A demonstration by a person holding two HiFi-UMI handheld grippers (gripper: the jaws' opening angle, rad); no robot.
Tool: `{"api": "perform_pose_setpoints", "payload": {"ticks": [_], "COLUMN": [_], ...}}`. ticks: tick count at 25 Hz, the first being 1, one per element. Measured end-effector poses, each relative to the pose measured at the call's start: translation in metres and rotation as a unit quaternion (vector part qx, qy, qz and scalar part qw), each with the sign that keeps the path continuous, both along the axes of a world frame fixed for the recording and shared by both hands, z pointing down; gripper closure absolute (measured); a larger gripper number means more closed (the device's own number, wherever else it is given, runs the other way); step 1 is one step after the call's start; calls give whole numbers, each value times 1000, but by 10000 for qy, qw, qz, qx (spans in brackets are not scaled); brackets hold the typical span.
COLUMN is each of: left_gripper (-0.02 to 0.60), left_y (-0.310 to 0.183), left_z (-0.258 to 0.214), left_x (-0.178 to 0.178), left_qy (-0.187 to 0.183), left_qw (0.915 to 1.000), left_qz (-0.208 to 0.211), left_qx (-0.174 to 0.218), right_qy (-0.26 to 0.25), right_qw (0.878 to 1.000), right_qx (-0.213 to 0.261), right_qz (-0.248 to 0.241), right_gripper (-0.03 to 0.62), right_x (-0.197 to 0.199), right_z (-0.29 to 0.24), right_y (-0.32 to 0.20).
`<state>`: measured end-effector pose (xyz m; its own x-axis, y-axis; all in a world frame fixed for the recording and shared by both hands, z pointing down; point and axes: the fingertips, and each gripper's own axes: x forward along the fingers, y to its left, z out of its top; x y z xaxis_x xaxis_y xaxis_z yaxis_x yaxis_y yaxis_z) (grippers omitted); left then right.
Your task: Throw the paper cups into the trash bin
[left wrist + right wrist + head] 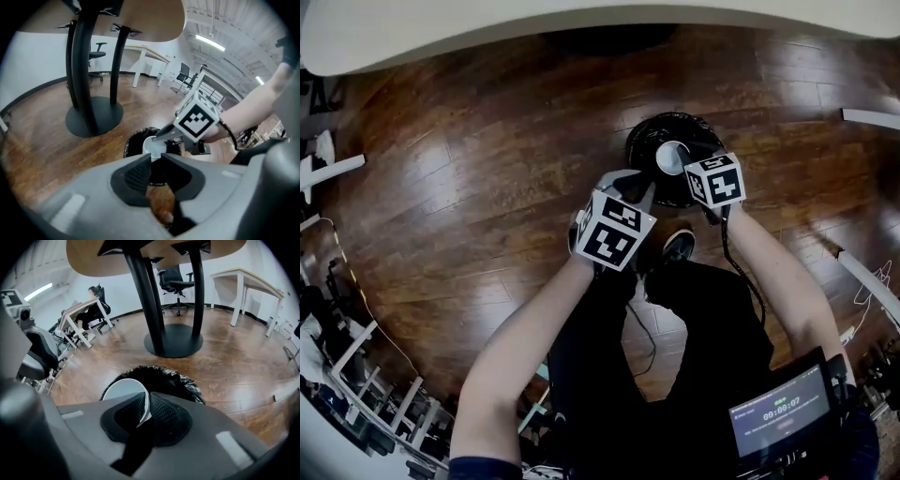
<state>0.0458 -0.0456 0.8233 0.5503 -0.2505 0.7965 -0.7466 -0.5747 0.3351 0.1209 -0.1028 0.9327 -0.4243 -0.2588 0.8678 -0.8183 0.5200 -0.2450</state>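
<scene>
Cup (123,389) wall pinched between right gripper (146,411) fingers, mouth beyond fingertips, over bin (187,380). We judge it light, thin, easily crushed: gentle rim pinch suffices. Left gripper (156,159) jaws barely apart, nothing between them; bin beyond its tips.

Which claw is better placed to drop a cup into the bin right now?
Right. The right claw is shut on the rim of a paper cup, and it hangs directly over the black-lined trash bin. The left claw also points at the bin but holds nothing.
</scene>
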Motion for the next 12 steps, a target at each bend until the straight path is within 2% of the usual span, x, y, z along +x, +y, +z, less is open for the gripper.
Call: {"api": "perform_pose_setpoints", "payload": {"ticks": [6,9,12], "left_gripper": [515,517,517], "left_y": [-7,-8,-11], "left_z": [19,18,4], "left_x": [-14,-24,-30], "left_qy": [173,280,357], "left_qw": [9995,9984,9975], "left_qz": [-263,-484,-601], "left_qx": [19,10,80], "right_qy": [245,245,388], "right_qw": [9984,9963,9942], "right_qx": [-337,-430,-407], "right_qz": [-394,-701,-920], "right_gripper": [556,556,556], "right_x": [-18,-35,-32], "right_z": [87,111,125], "right_y": [-7,-9,-11]}}
